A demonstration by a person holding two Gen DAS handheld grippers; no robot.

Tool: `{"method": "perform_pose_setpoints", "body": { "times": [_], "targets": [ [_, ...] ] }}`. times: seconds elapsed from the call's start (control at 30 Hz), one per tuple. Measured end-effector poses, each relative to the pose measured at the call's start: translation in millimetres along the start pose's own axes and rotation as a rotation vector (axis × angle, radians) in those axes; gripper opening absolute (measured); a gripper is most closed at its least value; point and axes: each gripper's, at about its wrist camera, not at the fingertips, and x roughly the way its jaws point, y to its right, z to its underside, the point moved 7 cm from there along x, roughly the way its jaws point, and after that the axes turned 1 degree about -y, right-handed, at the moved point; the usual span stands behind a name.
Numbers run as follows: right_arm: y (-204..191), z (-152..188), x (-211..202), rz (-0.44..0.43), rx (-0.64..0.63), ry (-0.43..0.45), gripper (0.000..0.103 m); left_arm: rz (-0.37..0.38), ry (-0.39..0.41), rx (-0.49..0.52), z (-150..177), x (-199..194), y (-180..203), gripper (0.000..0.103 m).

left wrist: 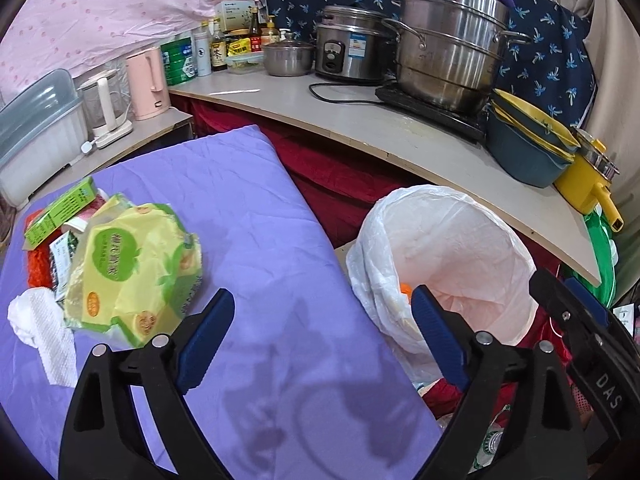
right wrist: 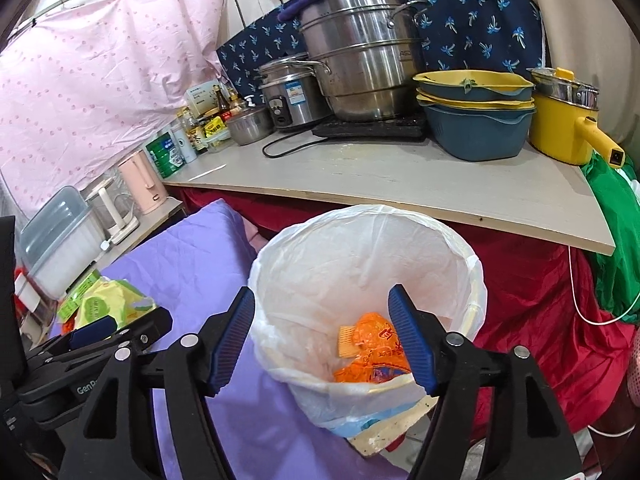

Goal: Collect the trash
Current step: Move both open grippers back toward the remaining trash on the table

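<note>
A pile of trash lies on the purple cloth [left wrist: 248,216] at the left: a yellow-green wrapper [left wrist: 132,268], a green box [left wrist: 60,210], a white paper towel [left wrist: 40,328] and red-orange packaging [left wrist: 38,272]. A bin lined with a white bag [left wrist: 448,256] stands right of the cloth. In the right wrist view the bin [right wrist: 360,240] holds an orange wrapper [right wrist: 372,344]. My left gripper [left wrist: 320,340] is open and empty above the cloth's right part. My right gripper [right wrist: 322,340] is open and empty over the bin's mouth; it also shows in the left wrist view [left wrist: 580,332].
A grey counter [left wrist: 360,120] runs behind with a steel steamer pot [left wrist: 452,48], rice cooker [left wrist: 348,44], blue-yellow basins [left wrist: 528,140], a yellow pot [left wrist: 588,184] and bottles. A pink kettle [left wrist: 146,82] and a plastic box [left wrist: 36,132] stand at the left. Red cloth [right wrist: 540,300] hangs below the counter.
</note>
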Motion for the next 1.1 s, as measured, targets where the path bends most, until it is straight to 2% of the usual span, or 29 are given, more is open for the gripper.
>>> {"method": "perform_pose_setpoints", "body": {
  "times": [0.5,1.1],
  "targets": [
    [-59,34,-30,-0.080,-0.048,-0.036,0.071,-0.062,0.037,-0.074,22,-49,-61,0.090],
    [-155,88,-34,-0.180,-0.136,-0.124,0.074,-0.193,-0.004,-0.244,83,-77,-196,0.091]
  ]
}}
